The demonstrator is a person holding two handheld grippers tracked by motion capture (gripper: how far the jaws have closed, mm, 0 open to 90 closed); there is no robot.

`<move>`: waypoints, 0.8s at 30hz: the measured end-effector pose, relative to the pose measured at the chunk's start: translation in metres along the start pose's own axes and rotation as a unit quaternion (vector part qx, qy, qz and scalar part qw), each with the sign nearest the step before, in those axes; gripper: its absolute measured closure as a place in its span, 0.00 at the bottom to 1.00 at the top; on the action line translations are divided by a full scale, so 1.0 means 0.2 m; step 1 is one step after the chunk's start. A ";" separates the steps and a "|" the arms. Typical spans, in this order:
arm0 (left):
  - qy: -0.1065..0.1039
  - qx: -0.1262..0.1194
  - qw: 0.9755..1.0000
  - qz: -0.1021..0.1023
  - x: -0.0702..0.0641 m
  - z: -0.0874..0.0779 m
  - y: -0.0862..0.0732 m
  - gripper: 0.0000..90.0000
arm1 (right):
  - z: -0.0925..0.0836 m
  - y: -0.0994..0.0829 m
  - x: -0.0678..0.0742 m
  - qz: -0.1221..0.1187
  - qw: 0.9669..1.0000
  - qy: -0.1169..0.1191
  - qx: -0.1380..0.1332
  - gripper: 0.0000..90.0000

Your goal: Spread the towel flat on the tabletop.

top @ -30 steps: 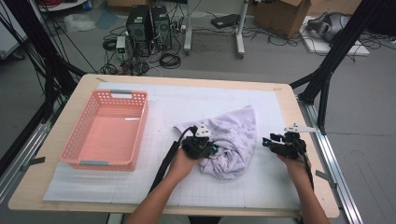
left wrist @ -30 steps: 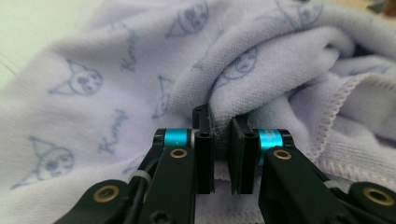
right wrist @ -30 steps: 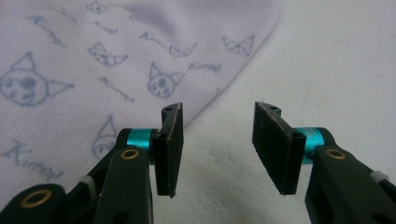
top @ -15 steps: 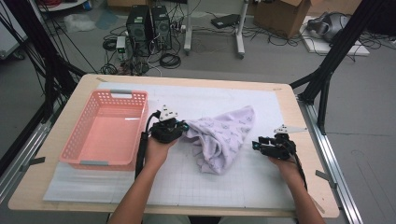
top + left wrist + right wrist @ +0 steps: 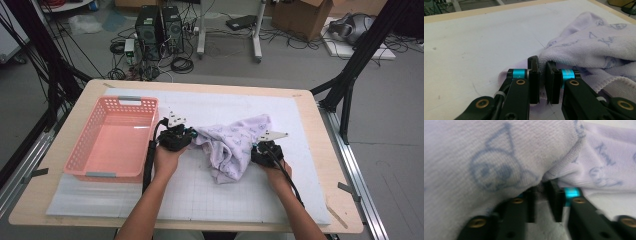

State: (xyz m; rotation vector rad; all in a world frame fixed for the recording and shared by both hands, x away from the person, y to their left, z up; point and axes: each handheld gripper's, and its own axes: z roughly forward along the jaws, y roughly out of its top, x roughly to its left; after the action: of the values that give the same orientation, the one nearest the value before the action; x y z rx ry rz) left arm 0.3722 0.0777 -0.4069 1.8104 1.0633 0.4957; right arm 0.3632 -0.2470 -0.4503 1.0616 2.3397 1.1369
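You are working one soft towel [image 5: 232,145], pale lilac terry with faint blue printed figures and a ribbed hem, lying bunched in loose folds on the white gridded mat [image 5: 200,200] near the middle of the table [image 5: 320,120]. Your left gripper [image 5: 186,136] has its black jaws pinched together on the towel's left edge, a thin fold caught between the pads [image 5: 534,75]. Your right gripper [image 5: 259,149] has just been closing its jaws, and they now clamp a fold at the towel's right side, cloth draped over them. One salmon plastic basket [image 5: 85,160] with slotted walls stands just left of your left hand, nothing between it and the towel except that hand.
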 end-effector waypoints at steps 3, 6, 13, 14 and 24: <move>-0.002 0.001 1.000 0.004 0.01 -0.02 0.00 0.92 | -0.06 -0.02 -0.06 0.025 0.999 0.033 0.005 0.93; -0.009 0.000 1.000 0.006 0.02 -0.03 0.00 0.92 | -0.20 -0.04 -0.11 0.030 0.998 0.046 -0.010 0.93; -0.007 -0.011 1.000 0.017 -0.03 -0.01 0.01 0.92 | -0.49 -0.07 -0.24 0.032 0.999 -0.004 -0.042 0.95; -0.004 -0.014 1.000 0.016 -0.03 0.00 0.01 0.92 | -0.51 -0.05 -0.25 0.037 0.998 -0.012 -0.049 0.95; 0.040 0.000 0.999 0.015 0.04 0.11 0.00 0.92 | -0.30 0.17 -0.39 0.070 0.990 -0.094 -0.080 0.95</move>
State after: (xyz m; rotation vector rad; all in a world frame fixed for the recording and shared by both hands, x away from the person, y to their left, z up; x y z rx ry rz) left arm 0.3922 0.0728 -0.4188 1.8217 1.0915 0.5915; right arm 0.3976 -0.3231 -0.3880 1.2331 2.0208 1.1944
